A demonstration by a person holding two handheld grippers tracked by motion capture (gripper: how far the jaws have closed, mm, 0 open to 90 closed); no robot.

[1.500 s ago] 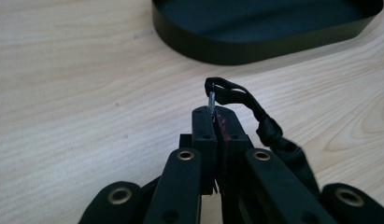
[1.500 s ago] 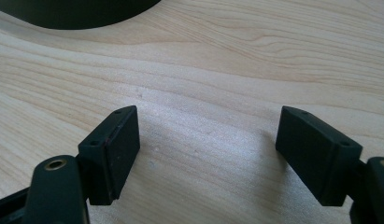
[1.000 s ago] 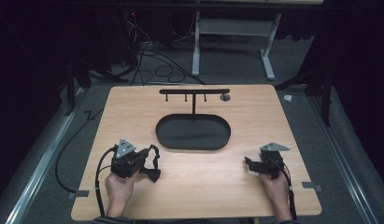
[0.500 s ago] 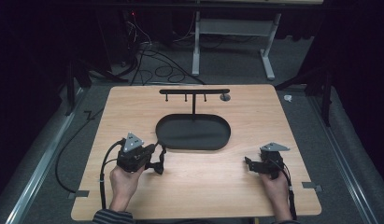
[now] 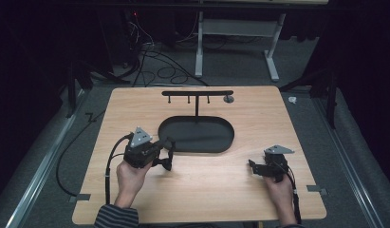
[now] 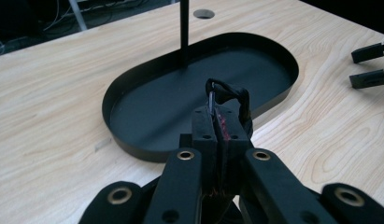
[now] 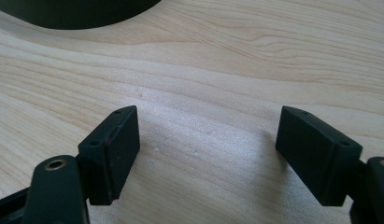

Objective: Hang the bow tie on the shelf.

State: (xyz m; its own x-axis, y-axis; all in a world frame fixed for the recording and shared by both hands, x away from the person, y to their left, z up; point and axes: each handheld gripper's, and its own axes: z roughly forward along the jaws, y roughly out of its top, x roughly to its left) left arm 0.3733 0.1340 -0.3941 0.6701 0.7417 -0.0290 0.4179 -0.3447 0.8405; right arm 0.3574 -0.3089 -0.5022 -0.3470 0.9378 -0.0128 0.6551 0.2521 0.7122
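The left gripper [image 6: 216, 122] is clamped on a small dark looped item [image 6: 227, 95], held just near of the black oval metal tray [image 5: 196, 135], probably to set it inside. The right gripper [image 7: 206, 144], jaws apart and empty, waits low over the pale wooden table [image 5: 207, 190] at right.

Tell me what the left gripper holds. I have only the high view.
Observer: The left gripper is shut on a small black loop; what it is, I cannot tell.
Operator: Say where it points.
Observer: Into the tray, past its near rim, toward the post.
Operator: Now the other one.
Observer: The right gripper is open, nothing between its jaws, bare table beneath.
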